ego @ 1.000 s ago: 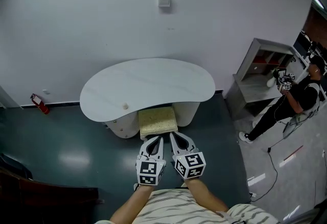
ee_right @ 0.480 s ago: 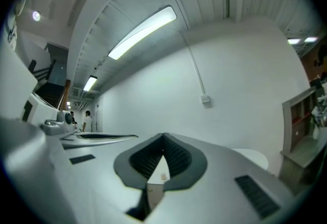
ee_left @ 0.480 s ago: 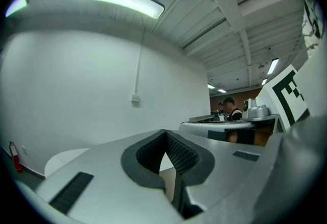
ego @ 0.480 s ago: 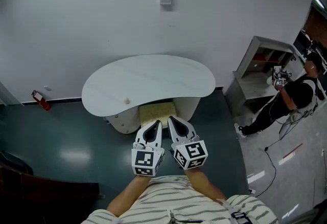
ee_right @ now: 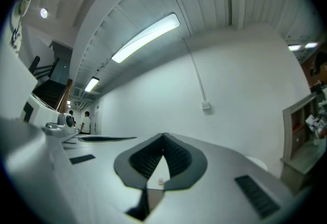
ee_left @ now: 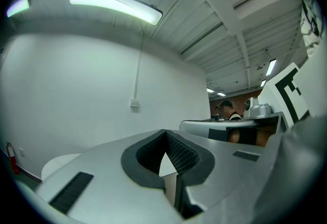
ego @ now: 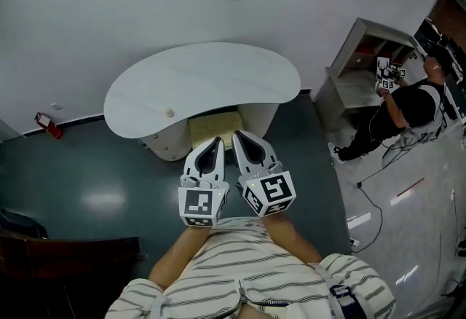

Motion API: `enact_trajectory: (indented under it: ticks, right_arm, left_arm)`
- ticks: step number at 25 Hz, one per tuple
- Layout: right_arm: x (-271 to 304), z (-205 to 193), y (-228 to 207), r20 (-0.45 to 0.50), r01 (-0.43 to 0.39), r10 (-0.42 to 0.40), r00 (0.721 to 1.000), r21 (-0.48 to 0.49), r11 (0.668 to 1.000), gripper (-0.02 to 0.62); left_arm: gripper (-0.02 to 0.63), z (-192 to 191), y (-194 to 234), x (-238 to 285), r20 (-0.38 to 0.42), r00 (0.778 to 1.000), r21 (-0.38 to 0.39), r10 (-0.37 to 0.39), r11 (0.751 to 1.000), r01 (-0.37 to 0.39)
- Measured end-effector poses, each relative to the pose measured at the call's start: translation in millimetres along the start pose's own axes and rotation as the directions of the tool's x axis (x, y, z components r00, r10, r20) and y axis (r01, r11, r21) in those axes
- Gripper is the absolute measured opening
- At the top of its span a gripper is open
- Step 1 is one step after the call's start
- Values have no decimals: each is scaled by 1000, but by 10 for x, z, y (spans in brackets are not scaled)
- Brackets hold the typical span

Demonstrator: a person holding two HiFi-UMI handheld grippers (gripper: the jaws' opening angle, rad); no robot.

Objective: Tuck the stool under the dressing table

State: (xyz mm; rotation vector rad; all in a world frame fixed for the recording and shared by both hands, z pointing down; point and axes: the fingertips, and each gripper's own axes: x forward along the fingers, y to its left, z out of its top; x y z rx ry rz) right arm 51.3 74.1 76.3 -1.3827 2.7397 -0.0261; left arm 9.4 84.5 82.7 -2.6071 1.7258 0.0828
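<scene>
The white kidney-shaped dressing table (ego: 204, 81) stands against the wall. The stool's yellowish cushion (ego: 215, 126) shows only at its front, the rest being hidden under the tabletop. My left gripper (ego: 215, 141) and right gripper (ego: 239, 136) hover side by side in front of the stool, above its front edge and apart from it. Both are shut with nothing held. In the left gripper view the left gripper (ee_left: 165, 132) points level at the wall, and the right gripper (ee_right: 163, 136) does the same in its own view. A small pale knob (ego: 169, 113) lies on the tabletop.
A grey open shelf unit (ego: 360, 66) stands to the right of the table, and a person (ego: 404, 106) with marked grippers is beside it. A red fire extinguisher (ego: 45, 125) leans at the left wall. Dark furniture (ego: 65, 266) sits at lower left. A cable (ego: 378, 197) lies on the floor.
Both shut grippers have come off the stool's front edge and risen toward the camera. Less of the cushion shows from under the tabletop than a second ago.
</scene>
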Motion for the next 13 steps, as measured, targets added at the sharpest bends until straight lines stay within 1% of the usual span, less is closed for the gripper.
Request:
enact_trajectory:
  ticks: [4, 9, 13]
  right_arm:
    - [-38, 6, 0, 6, 7, -7, 1000, -4, 1000, 14]
    - [-68, -13, -42, 1, 2, -2, 1000, 32, 999, 14]
    - [-70, -30, -26, 3, 4, -4, 1000, 32, 999, 14]
  left_arm:
    - [6, 7, -10, -28, 9, 1000, -8, -1, 1000, 1]
    - [6, -1, -14, -17, 1, 1000, -31, 11, 999, -11]
    - [6, -7, 1, -40, 0, 1000, -34, 13, 999, -13]
